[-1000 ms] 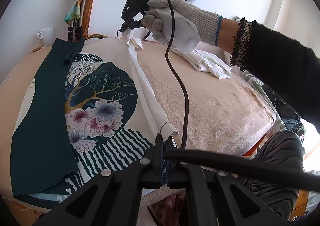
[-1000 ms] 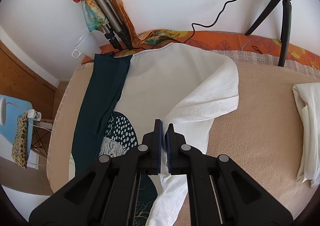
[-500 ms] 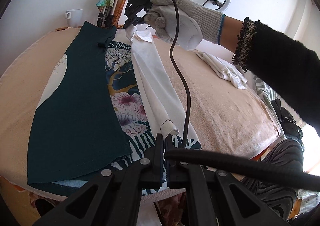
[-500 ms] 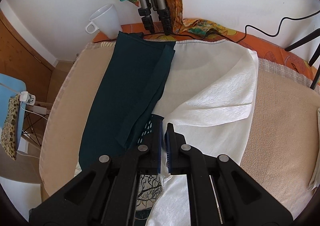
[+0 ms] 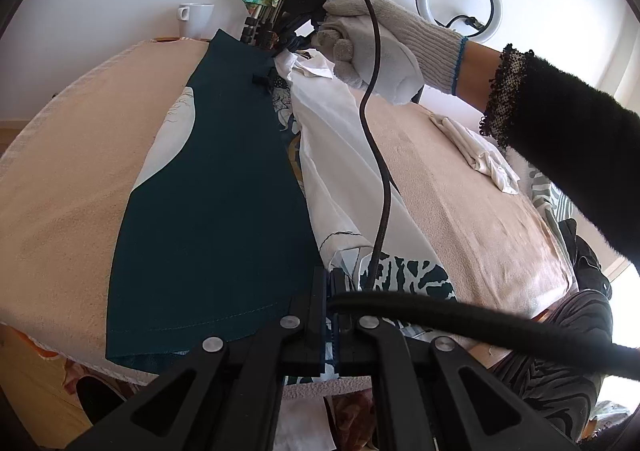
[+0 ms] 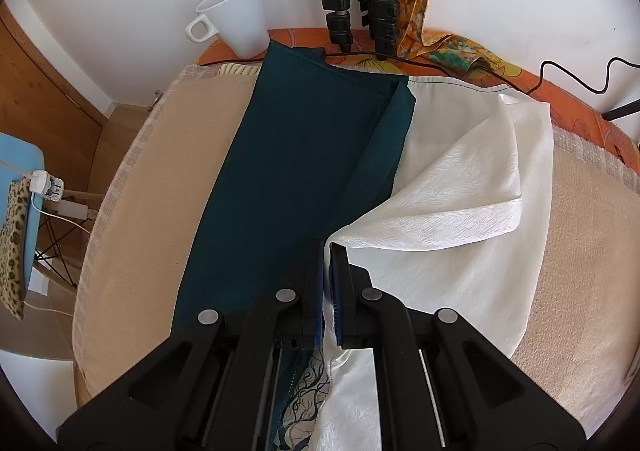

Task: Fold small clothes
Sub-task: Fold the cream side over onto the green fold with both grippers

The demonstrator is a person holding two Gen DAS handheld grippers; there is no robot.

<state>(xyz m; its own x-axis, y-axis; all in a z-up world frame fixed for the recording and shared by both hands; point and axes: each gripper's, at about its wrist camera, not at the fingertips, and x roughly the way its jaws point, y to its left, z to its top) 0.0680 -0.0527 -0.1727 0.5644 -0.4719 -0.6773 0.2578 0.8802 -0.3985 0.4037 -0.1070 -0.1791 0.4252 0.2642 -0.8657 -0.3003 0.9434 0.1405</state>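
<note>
Fabric fills my left wrist view: the left gripper (image 5: 329, 283) is clamped on the near edge of the printed garment (image 5: 404, 271), its dark green side (image 5: 216, 211) spreading ahead and to the left, while beyond it a gloved hand (image 5: 372, 47) holds the right gripper (image 5: 294, 45). From my right wrist view, the right gripper (image 6: 327, 259) is pinched on the garment's white underside (image 6: 448, 211), folded over just ahead, a white mug (image 6: 236, 23) far beyond.

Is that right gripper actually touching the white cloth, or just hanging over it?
Touching. In the right wrist view the right gripper is shut on the white cloth: a fold of the fabric is pinched between its fingers and drapes away on both sides.
</note>
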